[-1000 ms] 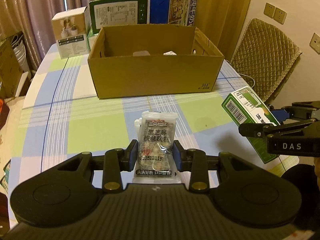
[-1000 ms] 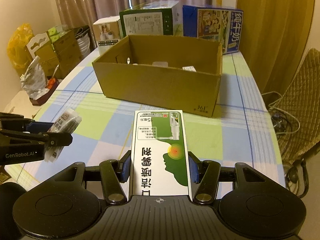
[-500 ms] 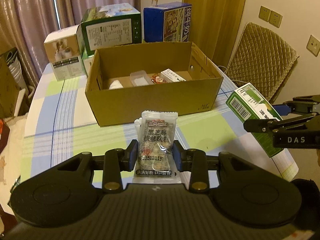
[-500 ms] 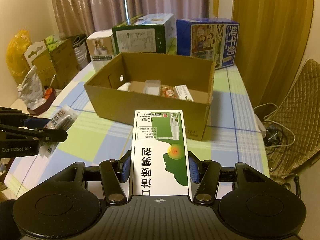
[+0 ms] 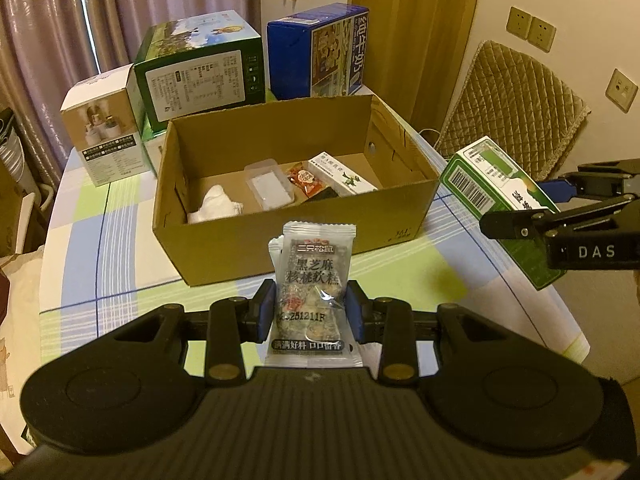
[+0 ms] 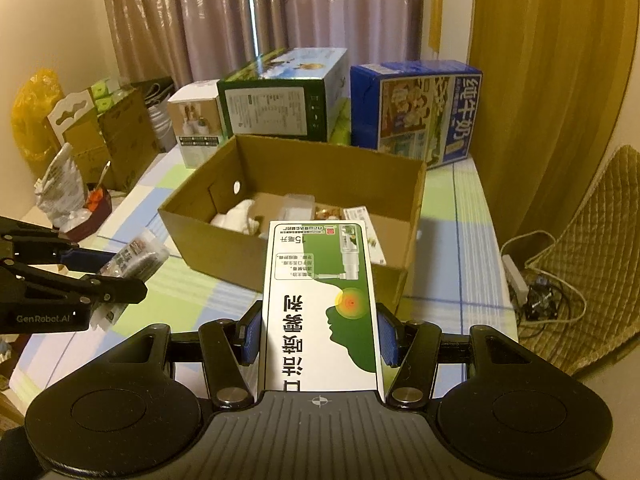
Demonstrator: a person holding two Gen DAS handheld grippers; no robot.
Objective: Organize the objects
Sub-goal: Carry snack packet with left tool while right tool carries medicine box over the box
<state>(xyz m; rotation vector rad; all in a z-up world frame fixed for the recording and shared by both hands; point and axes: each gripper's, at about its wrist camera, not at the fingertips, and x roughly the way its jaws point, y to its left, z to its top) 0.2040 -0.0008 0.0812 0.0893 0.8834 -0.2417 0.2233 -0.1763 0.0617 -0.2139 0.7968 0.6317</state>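
Observation:
My left gripper [image 5: 311, 310] is shut on a clear snack packet [image 5: 314, 280] with dark printing, held upright above the checked tablecloth in front of the open cardboard box [image 5: 288, 236]. My right gripper [image 6: 319, 334] is shut on a green and white spray carton [image 6: 320, 300], also raised short of the cardboard box [image 6: 240, 256]. Inside the box lie a white crumpled item [image 5: 216, 206], a clear plastic case [image 5: 269, 184], a red snack packet [image 5: 306, 178] and a small white carton [image 5: 344, 176]. Each gripper shows in the other's view: the right gripper [image 5: 532, 216] and the left gripper [image 6: 108, 276].
Behind the cardboard box stand a white carton [image 5: 106, 134], a green carton [image 5: 200, 74] and a blue milk carton [image 5: 320, 52]. A quilted chair [image 5: 516, 100] is at the table's right. Bags and boxes [image 6: 80, 152] crowd the floor to the left; cables [image 6: 536, 280] lie on the right.
Both grippers have risen and tilted down with their loads, so the box's inside and its contents have come into view. The box sits farther below me than before.

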